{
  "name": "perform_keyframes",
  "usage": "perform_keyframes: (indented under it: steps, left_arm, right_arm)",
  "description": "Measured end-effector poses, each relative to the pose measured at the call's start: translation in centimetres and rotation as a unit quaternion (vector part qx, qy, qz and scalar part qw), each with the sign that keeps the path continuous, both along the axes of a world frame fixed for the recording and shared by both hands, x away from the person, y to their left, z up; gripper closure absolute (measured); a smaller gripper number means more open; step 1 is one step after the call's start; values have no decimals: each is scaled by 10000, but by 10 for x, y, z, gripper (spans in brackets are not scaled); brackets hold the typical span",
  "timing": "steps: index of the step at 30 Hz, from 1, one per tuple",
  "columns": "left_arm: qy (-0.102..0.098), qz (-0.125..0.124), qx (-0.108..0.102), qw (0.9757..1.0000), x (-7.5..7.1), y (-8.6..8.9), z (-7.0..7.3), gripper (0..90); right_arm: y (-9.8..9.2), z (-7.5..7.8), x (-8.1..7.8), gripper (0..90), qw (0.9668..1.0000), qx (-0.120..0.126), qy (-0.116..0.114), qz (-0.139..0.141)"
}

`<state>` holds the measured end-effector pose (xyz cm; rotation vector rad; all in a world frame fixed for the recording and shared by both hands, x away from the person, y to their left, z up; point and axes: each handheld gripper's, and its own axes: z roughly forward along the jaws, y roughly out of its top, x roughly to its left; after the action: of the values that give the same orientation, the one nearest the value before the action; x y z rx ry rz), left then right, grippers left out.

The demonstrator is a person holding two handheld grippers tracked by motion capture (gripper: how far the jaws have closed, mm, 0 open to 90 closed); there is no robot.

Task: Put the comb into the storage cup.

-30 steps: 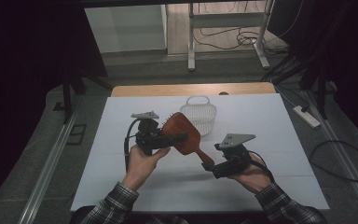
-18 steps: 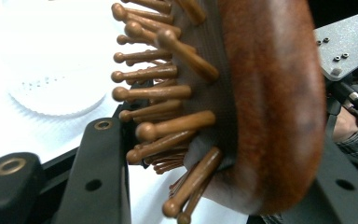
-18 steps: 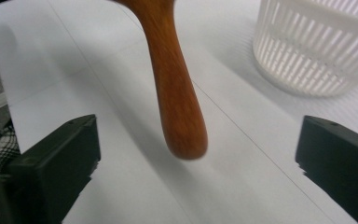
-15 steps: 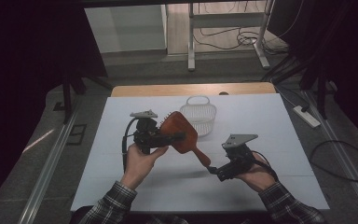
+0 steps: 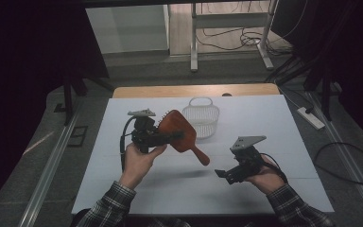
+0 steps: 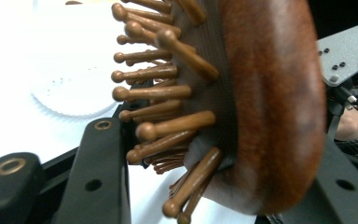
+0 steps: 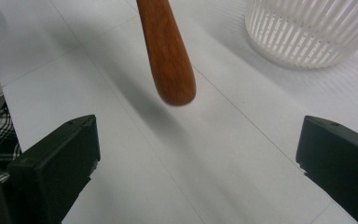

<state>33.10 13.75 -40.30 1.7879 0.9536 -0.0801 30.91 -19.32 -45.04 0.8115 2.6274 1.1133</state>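
Observation:
A brown wooden hairbrush (image 5: 177,130) hangs above the white table, held by its paddle head. My left gripper (image 5: 172,137) is shut on that head. In the left gripper view the black jaws clamp the brush head (image 6: 270,102), one on the bristle side and one on the smooth back. The handle (image 5: 200,155) slants down to the right. My right gripper (image 5: 222,174) sits low, a little short of the handle's tip (image 7: 170,70). Its jaws have just been opening and stand wide apart with nothing between them.
A white slatted basket (image 5: 201,120) stands on the table (image 5: 283,123) just behind the brush, also in the right gripper view as the basket (image 7: 307,32). A wooden strip (image 5: 194,91) runs along the far edge. Cables and a power strip (image 5: 311,117) lie on the floor.
My right gripper has let go of the handle's end, opened and drawn back toward the near right. The left gripper still holds the brush head in about the same place.

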Motion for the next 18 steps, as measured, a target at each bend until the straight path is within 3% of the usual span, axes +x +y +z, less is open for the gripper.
perform_keyframes:
  steps: [18]
  left_arm:
    - [-41,113,-27,9999,11,11,11,534]
  right_arm:
    - [-25,3,-3,4,9996,44,116,-248]
